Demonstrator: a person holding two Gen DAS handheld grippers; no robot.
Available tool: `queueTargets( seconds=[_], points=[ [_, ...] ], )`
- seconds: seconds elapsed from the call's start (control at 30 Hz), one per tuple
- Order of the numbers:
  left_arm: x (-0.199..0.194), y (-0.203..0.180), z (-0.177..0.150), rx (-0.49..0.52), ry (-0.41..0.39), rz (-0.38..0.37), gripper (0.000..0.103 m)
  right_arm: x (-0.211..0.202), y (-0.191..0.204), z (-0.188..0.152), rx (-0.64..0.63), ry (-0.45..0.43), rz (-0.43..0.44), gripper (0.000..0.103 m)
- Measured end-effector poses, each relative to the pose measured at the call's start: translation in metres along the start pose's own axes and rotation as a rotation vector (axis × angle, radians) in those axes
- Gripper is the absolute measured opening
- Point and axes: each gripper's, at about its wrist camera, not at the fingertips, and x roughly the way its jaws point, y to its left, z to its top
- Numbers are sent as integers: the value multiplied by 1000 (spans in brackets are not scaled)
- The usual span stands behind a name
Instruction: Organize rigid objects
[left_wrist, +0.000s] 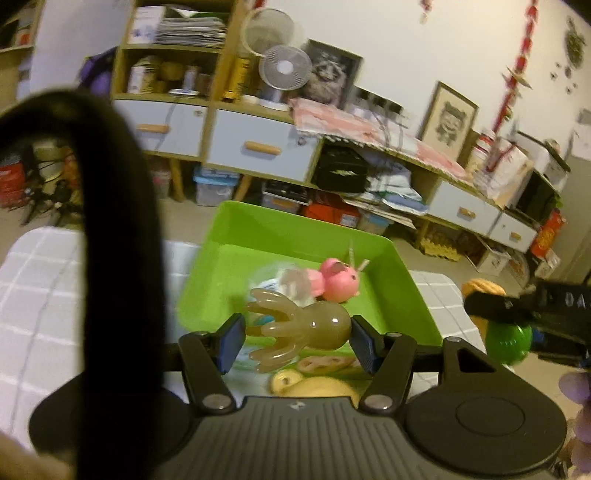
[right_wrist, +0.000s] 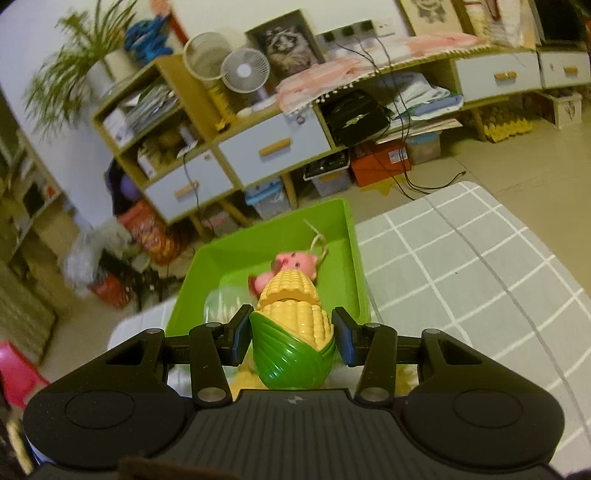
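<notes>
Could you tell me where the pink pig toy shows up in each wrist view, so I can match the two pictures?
Left wrist view: the pink pig toy lies in the green bin, right of centre, beyond the brown octopus toy.
Right wrist view: the pig sits at centre, in the bin, partly hidden behind the toy corn.
Shared landmark: the green bin; also the small white fan.

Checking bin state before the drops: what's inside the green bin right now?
Inside the green bin: a pink pig toy and a clear plastic item beside it. The octopus toy in the left gripper hides the near floor.
</notes>
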Motion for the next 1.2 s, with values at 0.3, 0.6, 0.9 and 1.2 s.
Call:
queueTargets(
  seconds=[0.3, 0.6, 0.9, 1.2],
  points=[
    [42, -33, -1, 70, 44, -89, 33, 28, -15, 7, 97, -17, 26, 51],
    [62, -40, -7, 67, 52, -109, 33, 50, -13, 2, 118, -12, 28, 51],
    [67, -29, -5, 19, 24, -111, 33, 55, -13, 0, 112, -6, 24, 52],
    [55, -32, 1, 7, 45, -120, 67, 35, -13, 7, 110, -11, 36, 81]
  ],
)
